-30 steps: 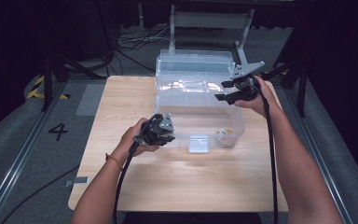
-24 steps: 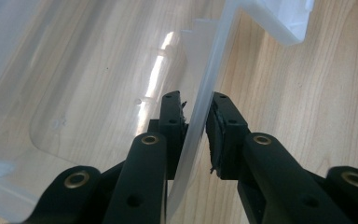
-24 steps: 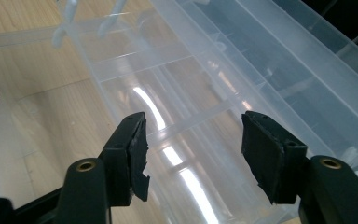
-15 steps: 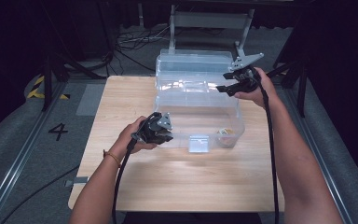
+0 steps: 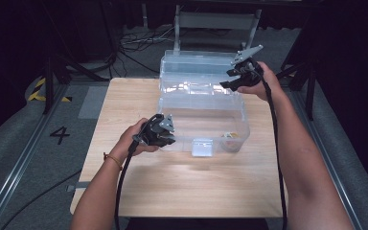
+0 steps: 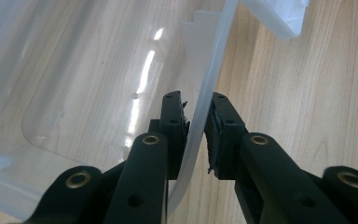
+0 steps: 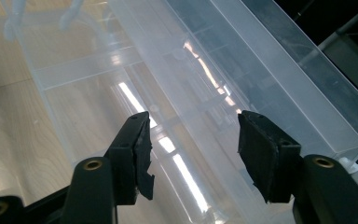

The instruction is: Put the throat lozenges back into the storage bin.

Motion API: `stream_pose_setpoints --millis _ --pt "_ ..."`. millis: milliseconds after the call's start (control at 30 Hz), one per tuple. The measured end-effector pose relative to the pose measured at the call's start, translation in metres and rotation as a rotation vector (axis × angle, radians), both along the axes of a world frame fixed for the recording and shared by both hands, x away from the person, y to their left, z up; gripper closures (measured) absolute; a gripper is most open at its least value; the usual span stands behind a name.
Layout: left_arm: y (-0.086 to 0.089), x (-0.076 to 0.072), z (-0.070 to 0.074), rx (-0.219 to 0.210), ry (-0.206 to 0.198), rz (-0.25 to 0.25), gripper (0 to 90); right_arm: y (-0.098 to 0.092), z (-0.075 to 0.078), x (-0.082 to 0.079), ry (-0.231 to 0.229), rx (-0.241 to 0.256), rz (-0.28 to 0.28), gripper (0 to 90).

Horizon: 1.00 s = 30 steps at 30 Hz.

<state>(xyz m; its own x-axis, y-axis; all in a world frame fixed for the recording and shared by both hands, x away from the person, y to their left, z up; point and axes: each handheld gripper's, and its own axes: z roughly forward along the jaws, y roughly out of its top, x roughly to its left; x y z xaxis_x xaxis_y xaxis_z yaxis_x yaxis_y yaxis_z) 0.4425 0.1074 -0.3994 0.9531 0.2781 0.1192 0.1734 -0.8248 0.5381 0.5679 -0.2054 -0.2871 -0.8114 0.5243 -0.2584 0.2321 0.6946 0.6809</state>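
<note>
Clear plastic box [image 5: 203,120]: open on table [image 5: 124,96], lid [image 5: 196,72] raised at 12 o'clock side, long axis running 9-to-3. Left tongs [image 6: 196,126] nearly closed, straddling thin front-left wall of box; pads look touching it on both sides. Right tongs [image 7: 193,140] spread wide, empty, hovering above lid's right end, at 1 o'clock from box centre. Right hand [image 5: 258,79] nearer lid; likely next move: take lid edge, left steadying base. Small item [image 5: 230,140] inside box at 5 o'clock corner; too blurred to identify.

A lab (dark): floor rails [image 5: 21,158], loose cables [image 5: 134,40].
</note>
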Motion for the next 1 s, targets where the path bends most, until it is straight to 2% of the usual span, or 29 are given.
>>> stream_pose_setpoints --millis 100,267,400,533,633,667,733,833,933,1000 --pt "0.000 -0.001 0.000 -0.003 -0.003 0.006 78.2 0.002 -0.004 0.006 0.021 -0.036 -0.010 48.1" --pt "0.001 -0.001 0.000 -0.014 0.002 0.016 77.6 0.006 -0.011 0.014 0.037 -0.066 -0.020 49.5" --pt "0.001 -0.001 0.000 -0.023 0.009 0.024 77.4 0.006 -0.017 0.020 0.046 -0.108 -0.045 55.4" --pt "0.002 -0.002 -0.001 -0.043 0.003 0.039 76.6 0.004 -0.017 0.021 0.044 -0.107 -0.028 62.4" --pt "0.001 -0.008 -0.003 -0.055 -0.043 0.058 75.2 0.004 -0.017 0.021 0.045 -0.107 -0.009 66.5" --pt "0.001 -0.009 -0.004 -0.066 -0.043 0.069 74.6 0.005 -0.017 0.021 0.043 -0.108 -0.001 67.7" --pt "0.001 -0.009 -0.005 -0.095 -0.041 0.084 73.9 0.006 -0.015 0.020 0.044 -0.123 0.009 70.6" --pt "0.000 -0.010 -0.005 -0.100 -0.038 0.095 73.2 0.008 -0.014 0.019 0.038 -0.149 0.022 72.5" --pt "-0.004 -0.013 -0.006 -0.086 -0.058 0.108 72.5 0.011 -0.011 0.019 0.042 -0.189 0.044 74.9" --pt "-0.006 -0.013 -0.006 -0.099 -0.055 0.123 71.7 0.013 -0.010 0.019 0.045 -0.214 0.061 77.1"
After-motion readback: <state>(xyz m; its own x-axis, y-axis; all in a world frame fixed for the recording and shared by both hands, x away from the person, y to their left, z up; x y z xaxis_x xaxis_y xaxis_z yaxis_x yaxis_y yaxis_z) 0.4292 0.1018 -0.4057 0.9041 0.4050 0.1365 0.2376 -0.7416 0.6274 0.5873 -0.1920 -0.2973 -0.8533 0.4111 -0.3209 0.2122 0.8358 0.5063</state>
